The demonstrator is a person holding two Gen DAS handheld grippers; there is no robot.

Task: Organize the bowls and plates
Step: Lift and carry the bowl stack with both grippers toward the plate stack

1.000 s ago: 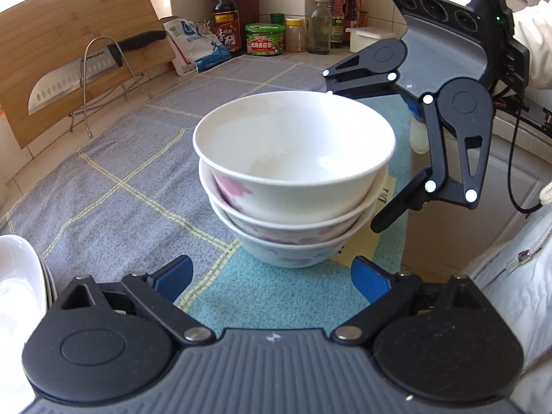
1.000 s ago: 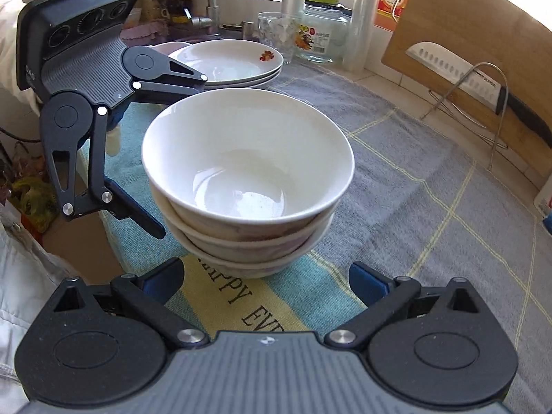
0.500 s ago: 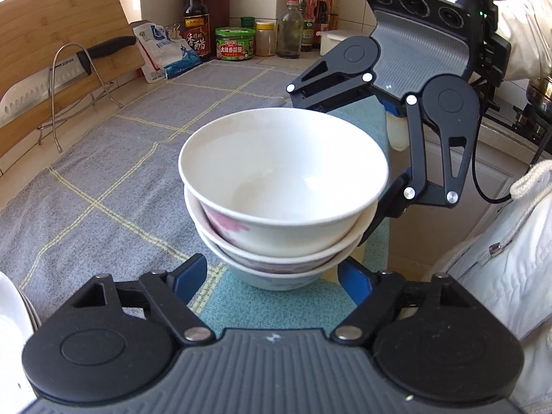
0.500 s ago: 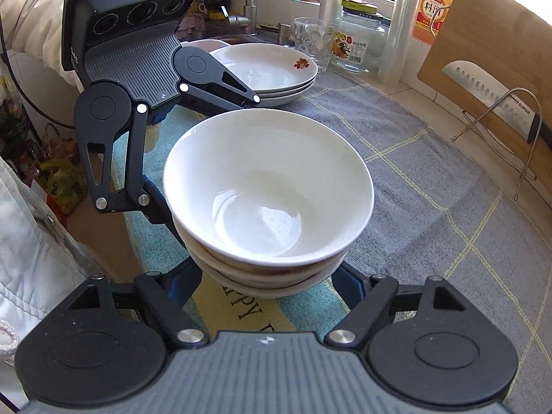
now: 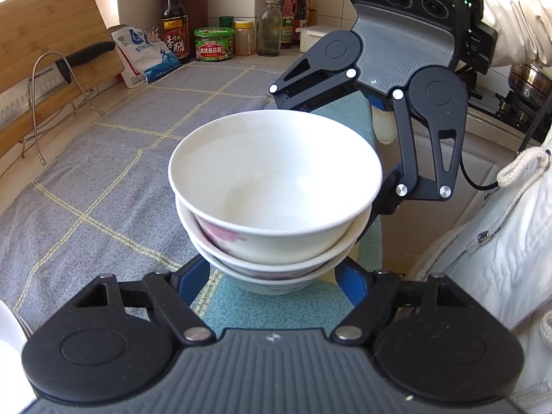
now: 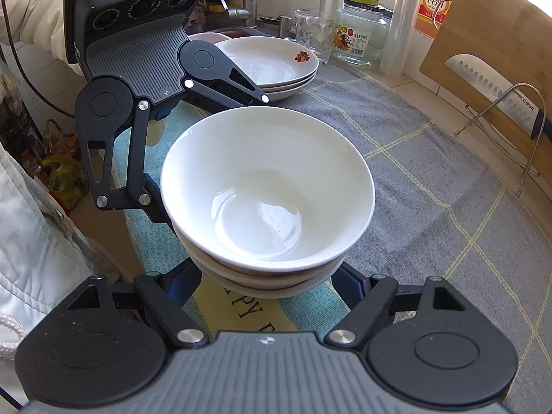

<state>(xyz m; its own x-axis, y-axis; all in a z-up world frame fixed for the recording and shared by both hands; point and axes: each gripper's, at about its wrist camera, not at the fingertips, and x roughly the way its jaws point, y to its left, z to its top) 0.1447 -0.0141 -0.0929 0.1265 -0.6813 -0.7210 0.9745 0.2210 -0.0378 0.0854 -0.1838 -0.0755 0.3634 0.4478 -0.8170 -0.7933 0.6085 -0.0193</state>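
A stack of three white bowls [image 5: 276,186] with pink flowers stands on the cloth-covered counter near its front edge; it also shows in the right wrist view [image 6: 267,189]. My left gripper [image 5: 276,276] is open, its blue fingers on either side of the stack's base. My right gripper [image 6: 267,283] is open the same way from the opposite side. Whether the fingers touch the bowls is hidden under the rims. A stack of white plates [image 6: 272,65] sits at the back in the right wrist view.
A grey and teal cloth [image 5: 114,179] covers the counter. A cutting board and knife on a wire rack [image 5: 51,72] stand at the left. Bottles and jars [image 5: 214,43] line the back wall. A glass [image 6: 315,34] and a jar [image 6: 362,31] stand beside the plates.
Both grippers have moved in toward the bowl stack from opposite sides, so their fingers now flank its base. The stack looks closer and larger in both views.
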